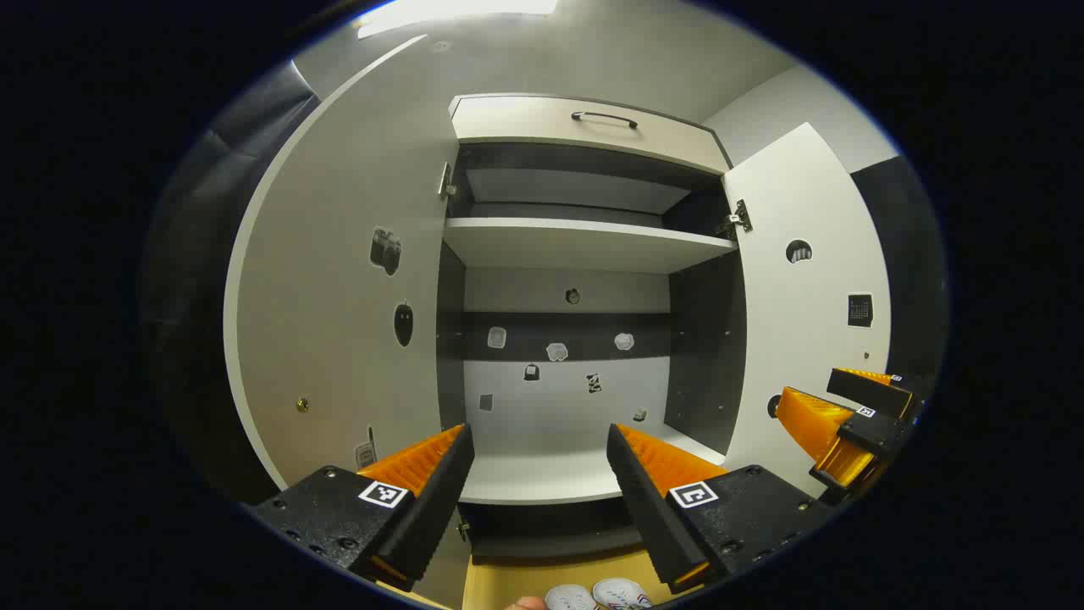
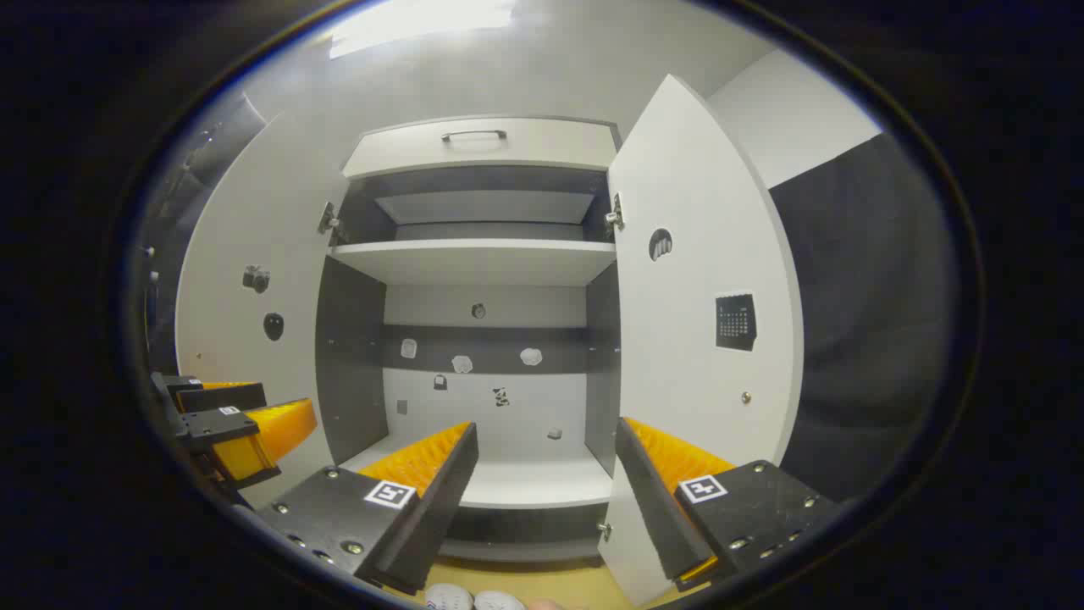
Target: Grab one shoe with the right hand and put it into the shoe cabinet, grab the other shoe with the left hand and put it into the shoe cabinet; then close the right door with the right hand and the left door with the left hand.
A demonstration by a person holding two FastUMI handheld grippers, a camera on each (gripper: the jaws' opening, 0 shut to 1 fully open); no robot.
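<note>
Shoe cabinet (image 1: 584, 246) with both doors open, left gripper (image 1: 538, 474) and right gripper (image 2: 546, 474) fingers spread, grasping nothing, shoes (image 1: 597, 596) on floor below.

black hand-held gripper (image 1: 537, 470) bodies — screws, square black-and-white markers

Ceiling light (image 1: 457, 13) overhead, wood floor (image 1: 525, 585) below, white wall (image 2: 788, 119) behind

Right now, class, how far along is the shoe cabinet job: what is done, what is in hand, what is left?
Done: nothing yet. The shoes sit on the floor below the cabinet, whose lower shelf holds no shoe.

In hand: nothing. The left gripper and right gripper are open, facing the cabinet.

Left: both shoes go in, then the right door and left door, both wide open, get closed.
</note>
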